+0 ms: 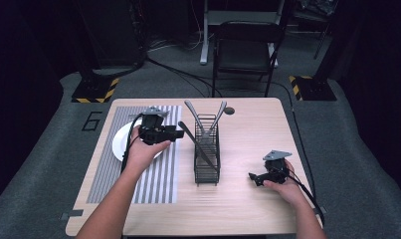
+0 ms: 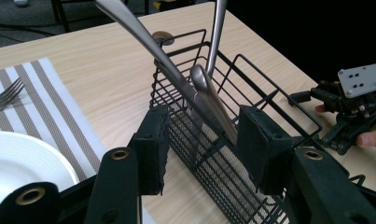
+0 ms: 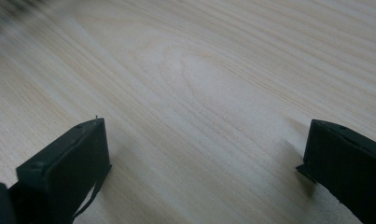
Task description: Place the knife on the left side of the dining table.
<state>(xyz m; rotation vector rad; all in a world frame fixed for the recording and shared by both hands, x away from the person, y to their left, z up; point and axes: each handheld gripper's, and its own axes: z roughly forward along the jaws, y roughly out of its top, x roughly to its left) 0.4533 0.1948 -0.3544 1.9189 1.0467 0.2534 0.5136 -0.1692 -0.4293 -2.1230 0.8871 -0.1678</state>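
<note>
A black wire cutlery basket stands upright mid-table. Two silver handles cross out of its far end, and a third utensil leans slantwise out of it toward the left. My left gripper hovers just left of the basket. In the left gripper view its jaws stand apart around the tip of that slanting handle, the pads clear of it, with the basket's mesh behind. My right gripper rests low at the right, open over bare wood.
A striped placemat lies at the left with a white plate and a fork on it. A round hole sits near the table's far edge. A folding chair stands beyond the table.
</note>
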